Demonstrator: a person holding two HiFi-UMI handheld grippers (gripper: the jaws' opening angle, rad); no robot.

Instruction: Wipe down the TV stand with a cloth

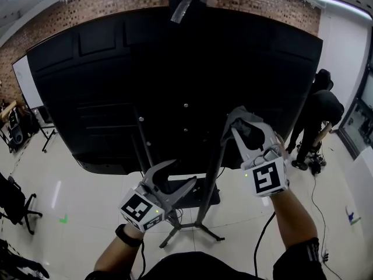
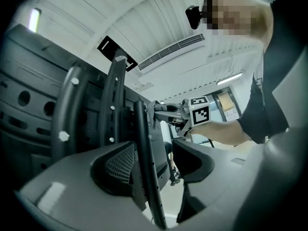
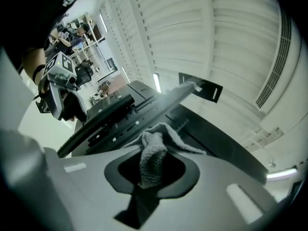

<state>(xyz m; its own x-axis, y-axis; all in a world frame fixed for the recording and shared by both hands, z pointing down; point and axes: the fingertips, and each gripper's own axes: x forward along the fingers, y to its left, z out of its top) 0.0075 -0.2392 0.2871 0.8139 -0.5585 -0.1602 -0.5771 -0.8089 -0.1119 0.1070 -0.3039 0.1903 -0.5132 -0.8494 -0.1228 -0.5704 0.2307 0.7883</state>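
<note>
Head view: black TV (image 1: 175, 69) seen from behind, on its stand (image 1: 204, 212) of thin dark metal posts with splayed feet.
Left gripper (image 2: 159, 158): jaws apart, straddling a strut (image 2: 144, 177) without closing on it; probably there to steady the stand.
Strut: slim, smooth, black, dotted with small holes.
Cloth (image 3: 154, 153): grey, nubbly, soft-folded; lies against the upper stand, at the TV's back.
Right gripper (image 3: 151, 172): clamped on the bunched cloth, loose flap forward to meet the metal.
</note>
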